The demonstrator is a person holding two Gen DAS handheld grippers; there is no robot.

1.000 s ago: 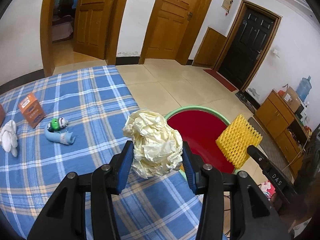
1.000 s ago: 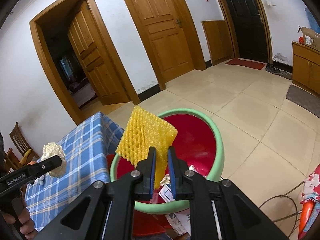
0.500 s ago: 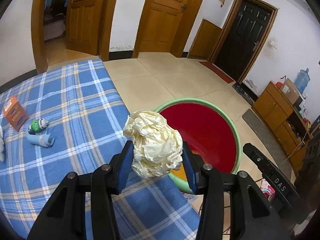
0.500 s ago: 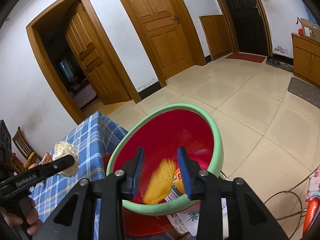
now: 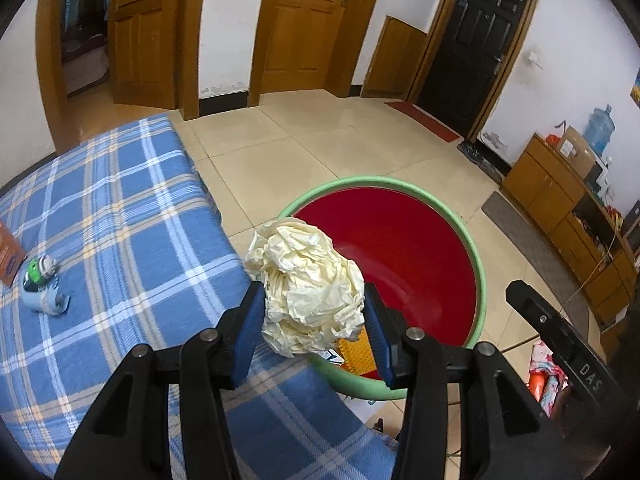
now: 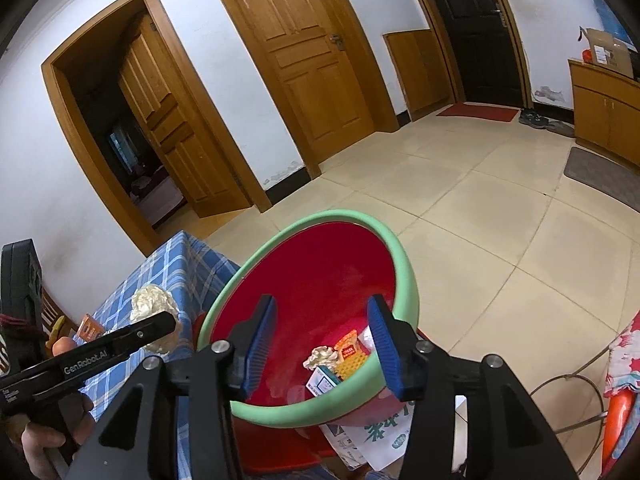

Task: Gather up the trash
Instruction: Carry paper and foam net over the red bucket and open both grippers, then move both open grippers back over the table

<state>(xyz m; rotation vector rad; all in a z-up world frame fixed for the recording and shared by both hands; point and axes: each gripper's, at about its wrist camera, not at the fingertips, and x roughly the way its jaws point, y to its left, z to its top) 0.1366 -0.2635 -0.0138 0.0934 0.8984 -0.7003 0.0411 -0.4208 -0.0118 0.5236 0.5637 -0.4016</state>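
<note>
Yellow foam net (image 6: pixel 351 363) already lies in the red basin (image 6: pixel 320 280) under the right gripper (image 6: pixel 322 340), whose jaws have just opened empty, while the left gripper (image 5: pixel 314 322) grips crumpled paper (image 5: pixel 308 288), not yet dropped.

Basin (image 6: pixel 408 280) mouth unobstructed, trash (image 6: pixel 340 356) low inside

Blue plaid cloth (image 5: pixel 120 240), small toy (image 5: pixel 40 284), wooden doors (image 5: pixel 304 28)
</note>
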